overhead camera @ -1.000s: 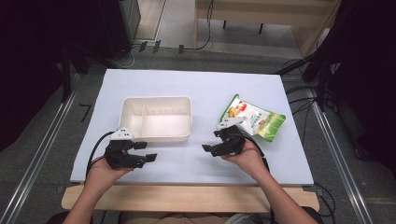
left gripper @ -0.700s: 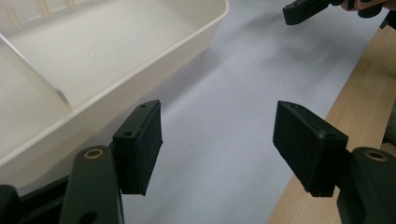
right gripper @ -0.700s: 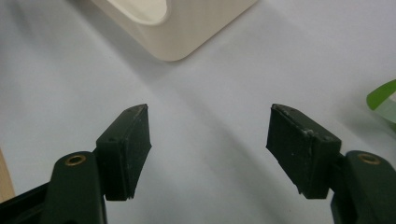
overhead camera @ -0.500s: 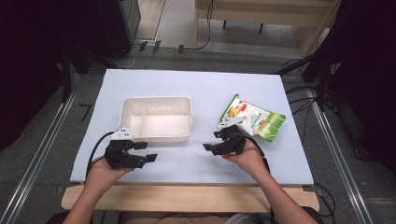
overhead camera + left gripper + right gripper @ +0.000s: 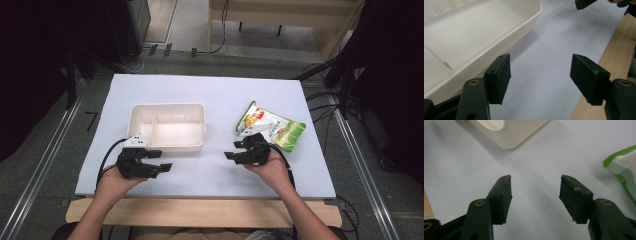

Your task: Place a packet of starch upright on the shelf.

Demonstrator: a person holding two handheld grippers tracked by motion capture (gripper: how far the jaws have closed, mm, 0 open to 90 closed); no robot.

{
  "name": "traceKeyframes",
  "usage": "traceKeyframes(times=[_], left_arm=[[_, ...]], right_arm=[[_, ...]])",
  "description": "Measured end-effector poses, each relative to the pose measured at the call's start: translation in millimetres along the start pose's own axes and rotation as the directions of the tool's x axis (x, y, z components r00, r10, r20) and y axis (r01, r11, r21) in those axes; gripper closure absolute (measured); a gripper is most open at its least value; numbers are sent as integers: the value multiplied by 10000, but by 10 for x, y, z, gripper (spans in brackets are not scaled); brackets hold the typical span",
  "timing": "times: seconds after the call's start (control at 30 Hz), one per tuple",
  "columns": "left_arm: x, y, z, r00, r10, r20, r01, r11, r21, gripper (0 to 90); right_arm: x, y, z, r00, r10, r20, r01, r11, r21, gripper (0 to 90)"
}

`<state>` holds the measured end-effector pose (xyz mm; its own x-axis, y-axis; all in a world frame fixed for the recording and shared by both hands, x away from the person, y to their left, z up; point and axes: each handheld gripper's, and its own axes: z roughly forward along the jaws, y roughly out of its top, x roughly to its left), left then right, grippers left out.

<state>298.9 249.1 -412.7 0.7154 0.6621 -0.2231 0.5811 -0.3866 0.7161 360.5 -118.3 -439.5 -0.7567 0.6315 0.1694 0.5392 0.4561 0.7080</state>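
The green-and-white printed foil snack pouch (image 5: pixel 272 127) lies flat on the worktop, just beside the right tool (image 5: pixel 239 150), whose empty jaws have been narrowing. The pouch's near edge should be pinched squarely. The left tool (image 5: pixel 159 161) is held wide.

The right tongs (image 5: pixel 235 151) have just been closing: their jaws now stand narrower than in the earlier pictures, but there is a clear gap and nothing is between them, only the bare desk (image 5: pixel 210 90) below. The hand that carries them has hardly shifted its place.
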Motion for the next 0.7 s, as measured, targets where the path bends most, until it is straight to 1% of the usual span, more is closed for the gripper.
traceKeyframes(times=[0.03, 0.1, 0.13, 0.2, 0.3, 0.33, 0.37, 0.4, 0.43, 0.5, 0.53, 0.57, 0.6, 0.63, 0.67, 0.7], left_arm=[[9, 3, -1, 10000, 0, 79, 0, 10000, -8, 338], [23, 9, -3, 10000, -33, 20, 33, 10000, -42, 338], [37, 11, -2, 10000, -57, 50, 57, 10000, -39, 337], [42, 13, -4, 10000, -18, -3, 18, 10000, -14, 337], [44, 19, -7, 10000, 8, 79, -8, 10000, -73, 337], [38, 23, -10, 10000, 37, 28, -36, 10000, -27, 337], [38, 23, -10, 10000, 37, 28, -36, 10000, -27, 337], [36, 27, -9, 10000, 45, 63, -45, 10000, -64, 336], [36, 27, -9, 10000, 45, 63, -45, 10000, -64, 336], [42, 30, -13, 10000, 68, 51, -68, 10000, -64, 336], [53, 31, -10, 9999, 57, 100, -56, 9999, -110, 336], [53, 31, -10, 9999, 57, 100, -56, 9999, -110, 337], [55, 34, -9, 9999, 80, 123, -79, 10000, -58, 336], [52, 34, 1, 9999, 79, 133, -78, 9999, -82, 336], [43, 39, 11, 9998, 116, 132, -116, 9999, -15, 336], [31, 41, 23, 9998, 144, 136, -144, 9999, 0, 336]], right_arm=[[-23, -7, -15, 10000, 86, -1, -86, 10000, -1, 475], [-62, -17, -41, 9998, 196, 35, -196, 9998, 5, 526], [-106, -29, -81, 9992, 386, 83, -386, 9993, 15, 571], [-123, -36, -98, 9992, 380, 103, -380, 9993, -18, 588], [-191, -62, -185, 9980, 485, 410, -479, 9987, -154, 675], [-231, -77, -223, 9968, 594, 532, -586, 9982, -158, 711], [-231, -77, -223, 9968, 594, 532, -586, 9982, -158, 711], [-284, -95, -259, 9944, 790, 702, -774, 9967, -253, 744], [-284, -95, -259, 9944, 790, 702, -774, 9967, -253, 744], [-348, -114, -268, 9896, 1125, 893, -1107, 9935, -252, 779], [-401, -134, -262, 9865, 1290, 1009, -1274, 9916, -218, 833], [-401, -134, -262, 9865, 1290, 1009, -1274, 9916, -218, 833], [-443, -144, -241, 9843, 1338, 1154, -1327, 9910, -175, 881], [-443, -144, -241, 9843, 1338, 1154, -1327, 9910, -175, 881], [-466, -148, -228, 9814, 1494, 1209, -1491, 9888, -121, 900], [-501, -153, -209, 9762, 1683, 1371, -1699, 9855, -2, 900]])
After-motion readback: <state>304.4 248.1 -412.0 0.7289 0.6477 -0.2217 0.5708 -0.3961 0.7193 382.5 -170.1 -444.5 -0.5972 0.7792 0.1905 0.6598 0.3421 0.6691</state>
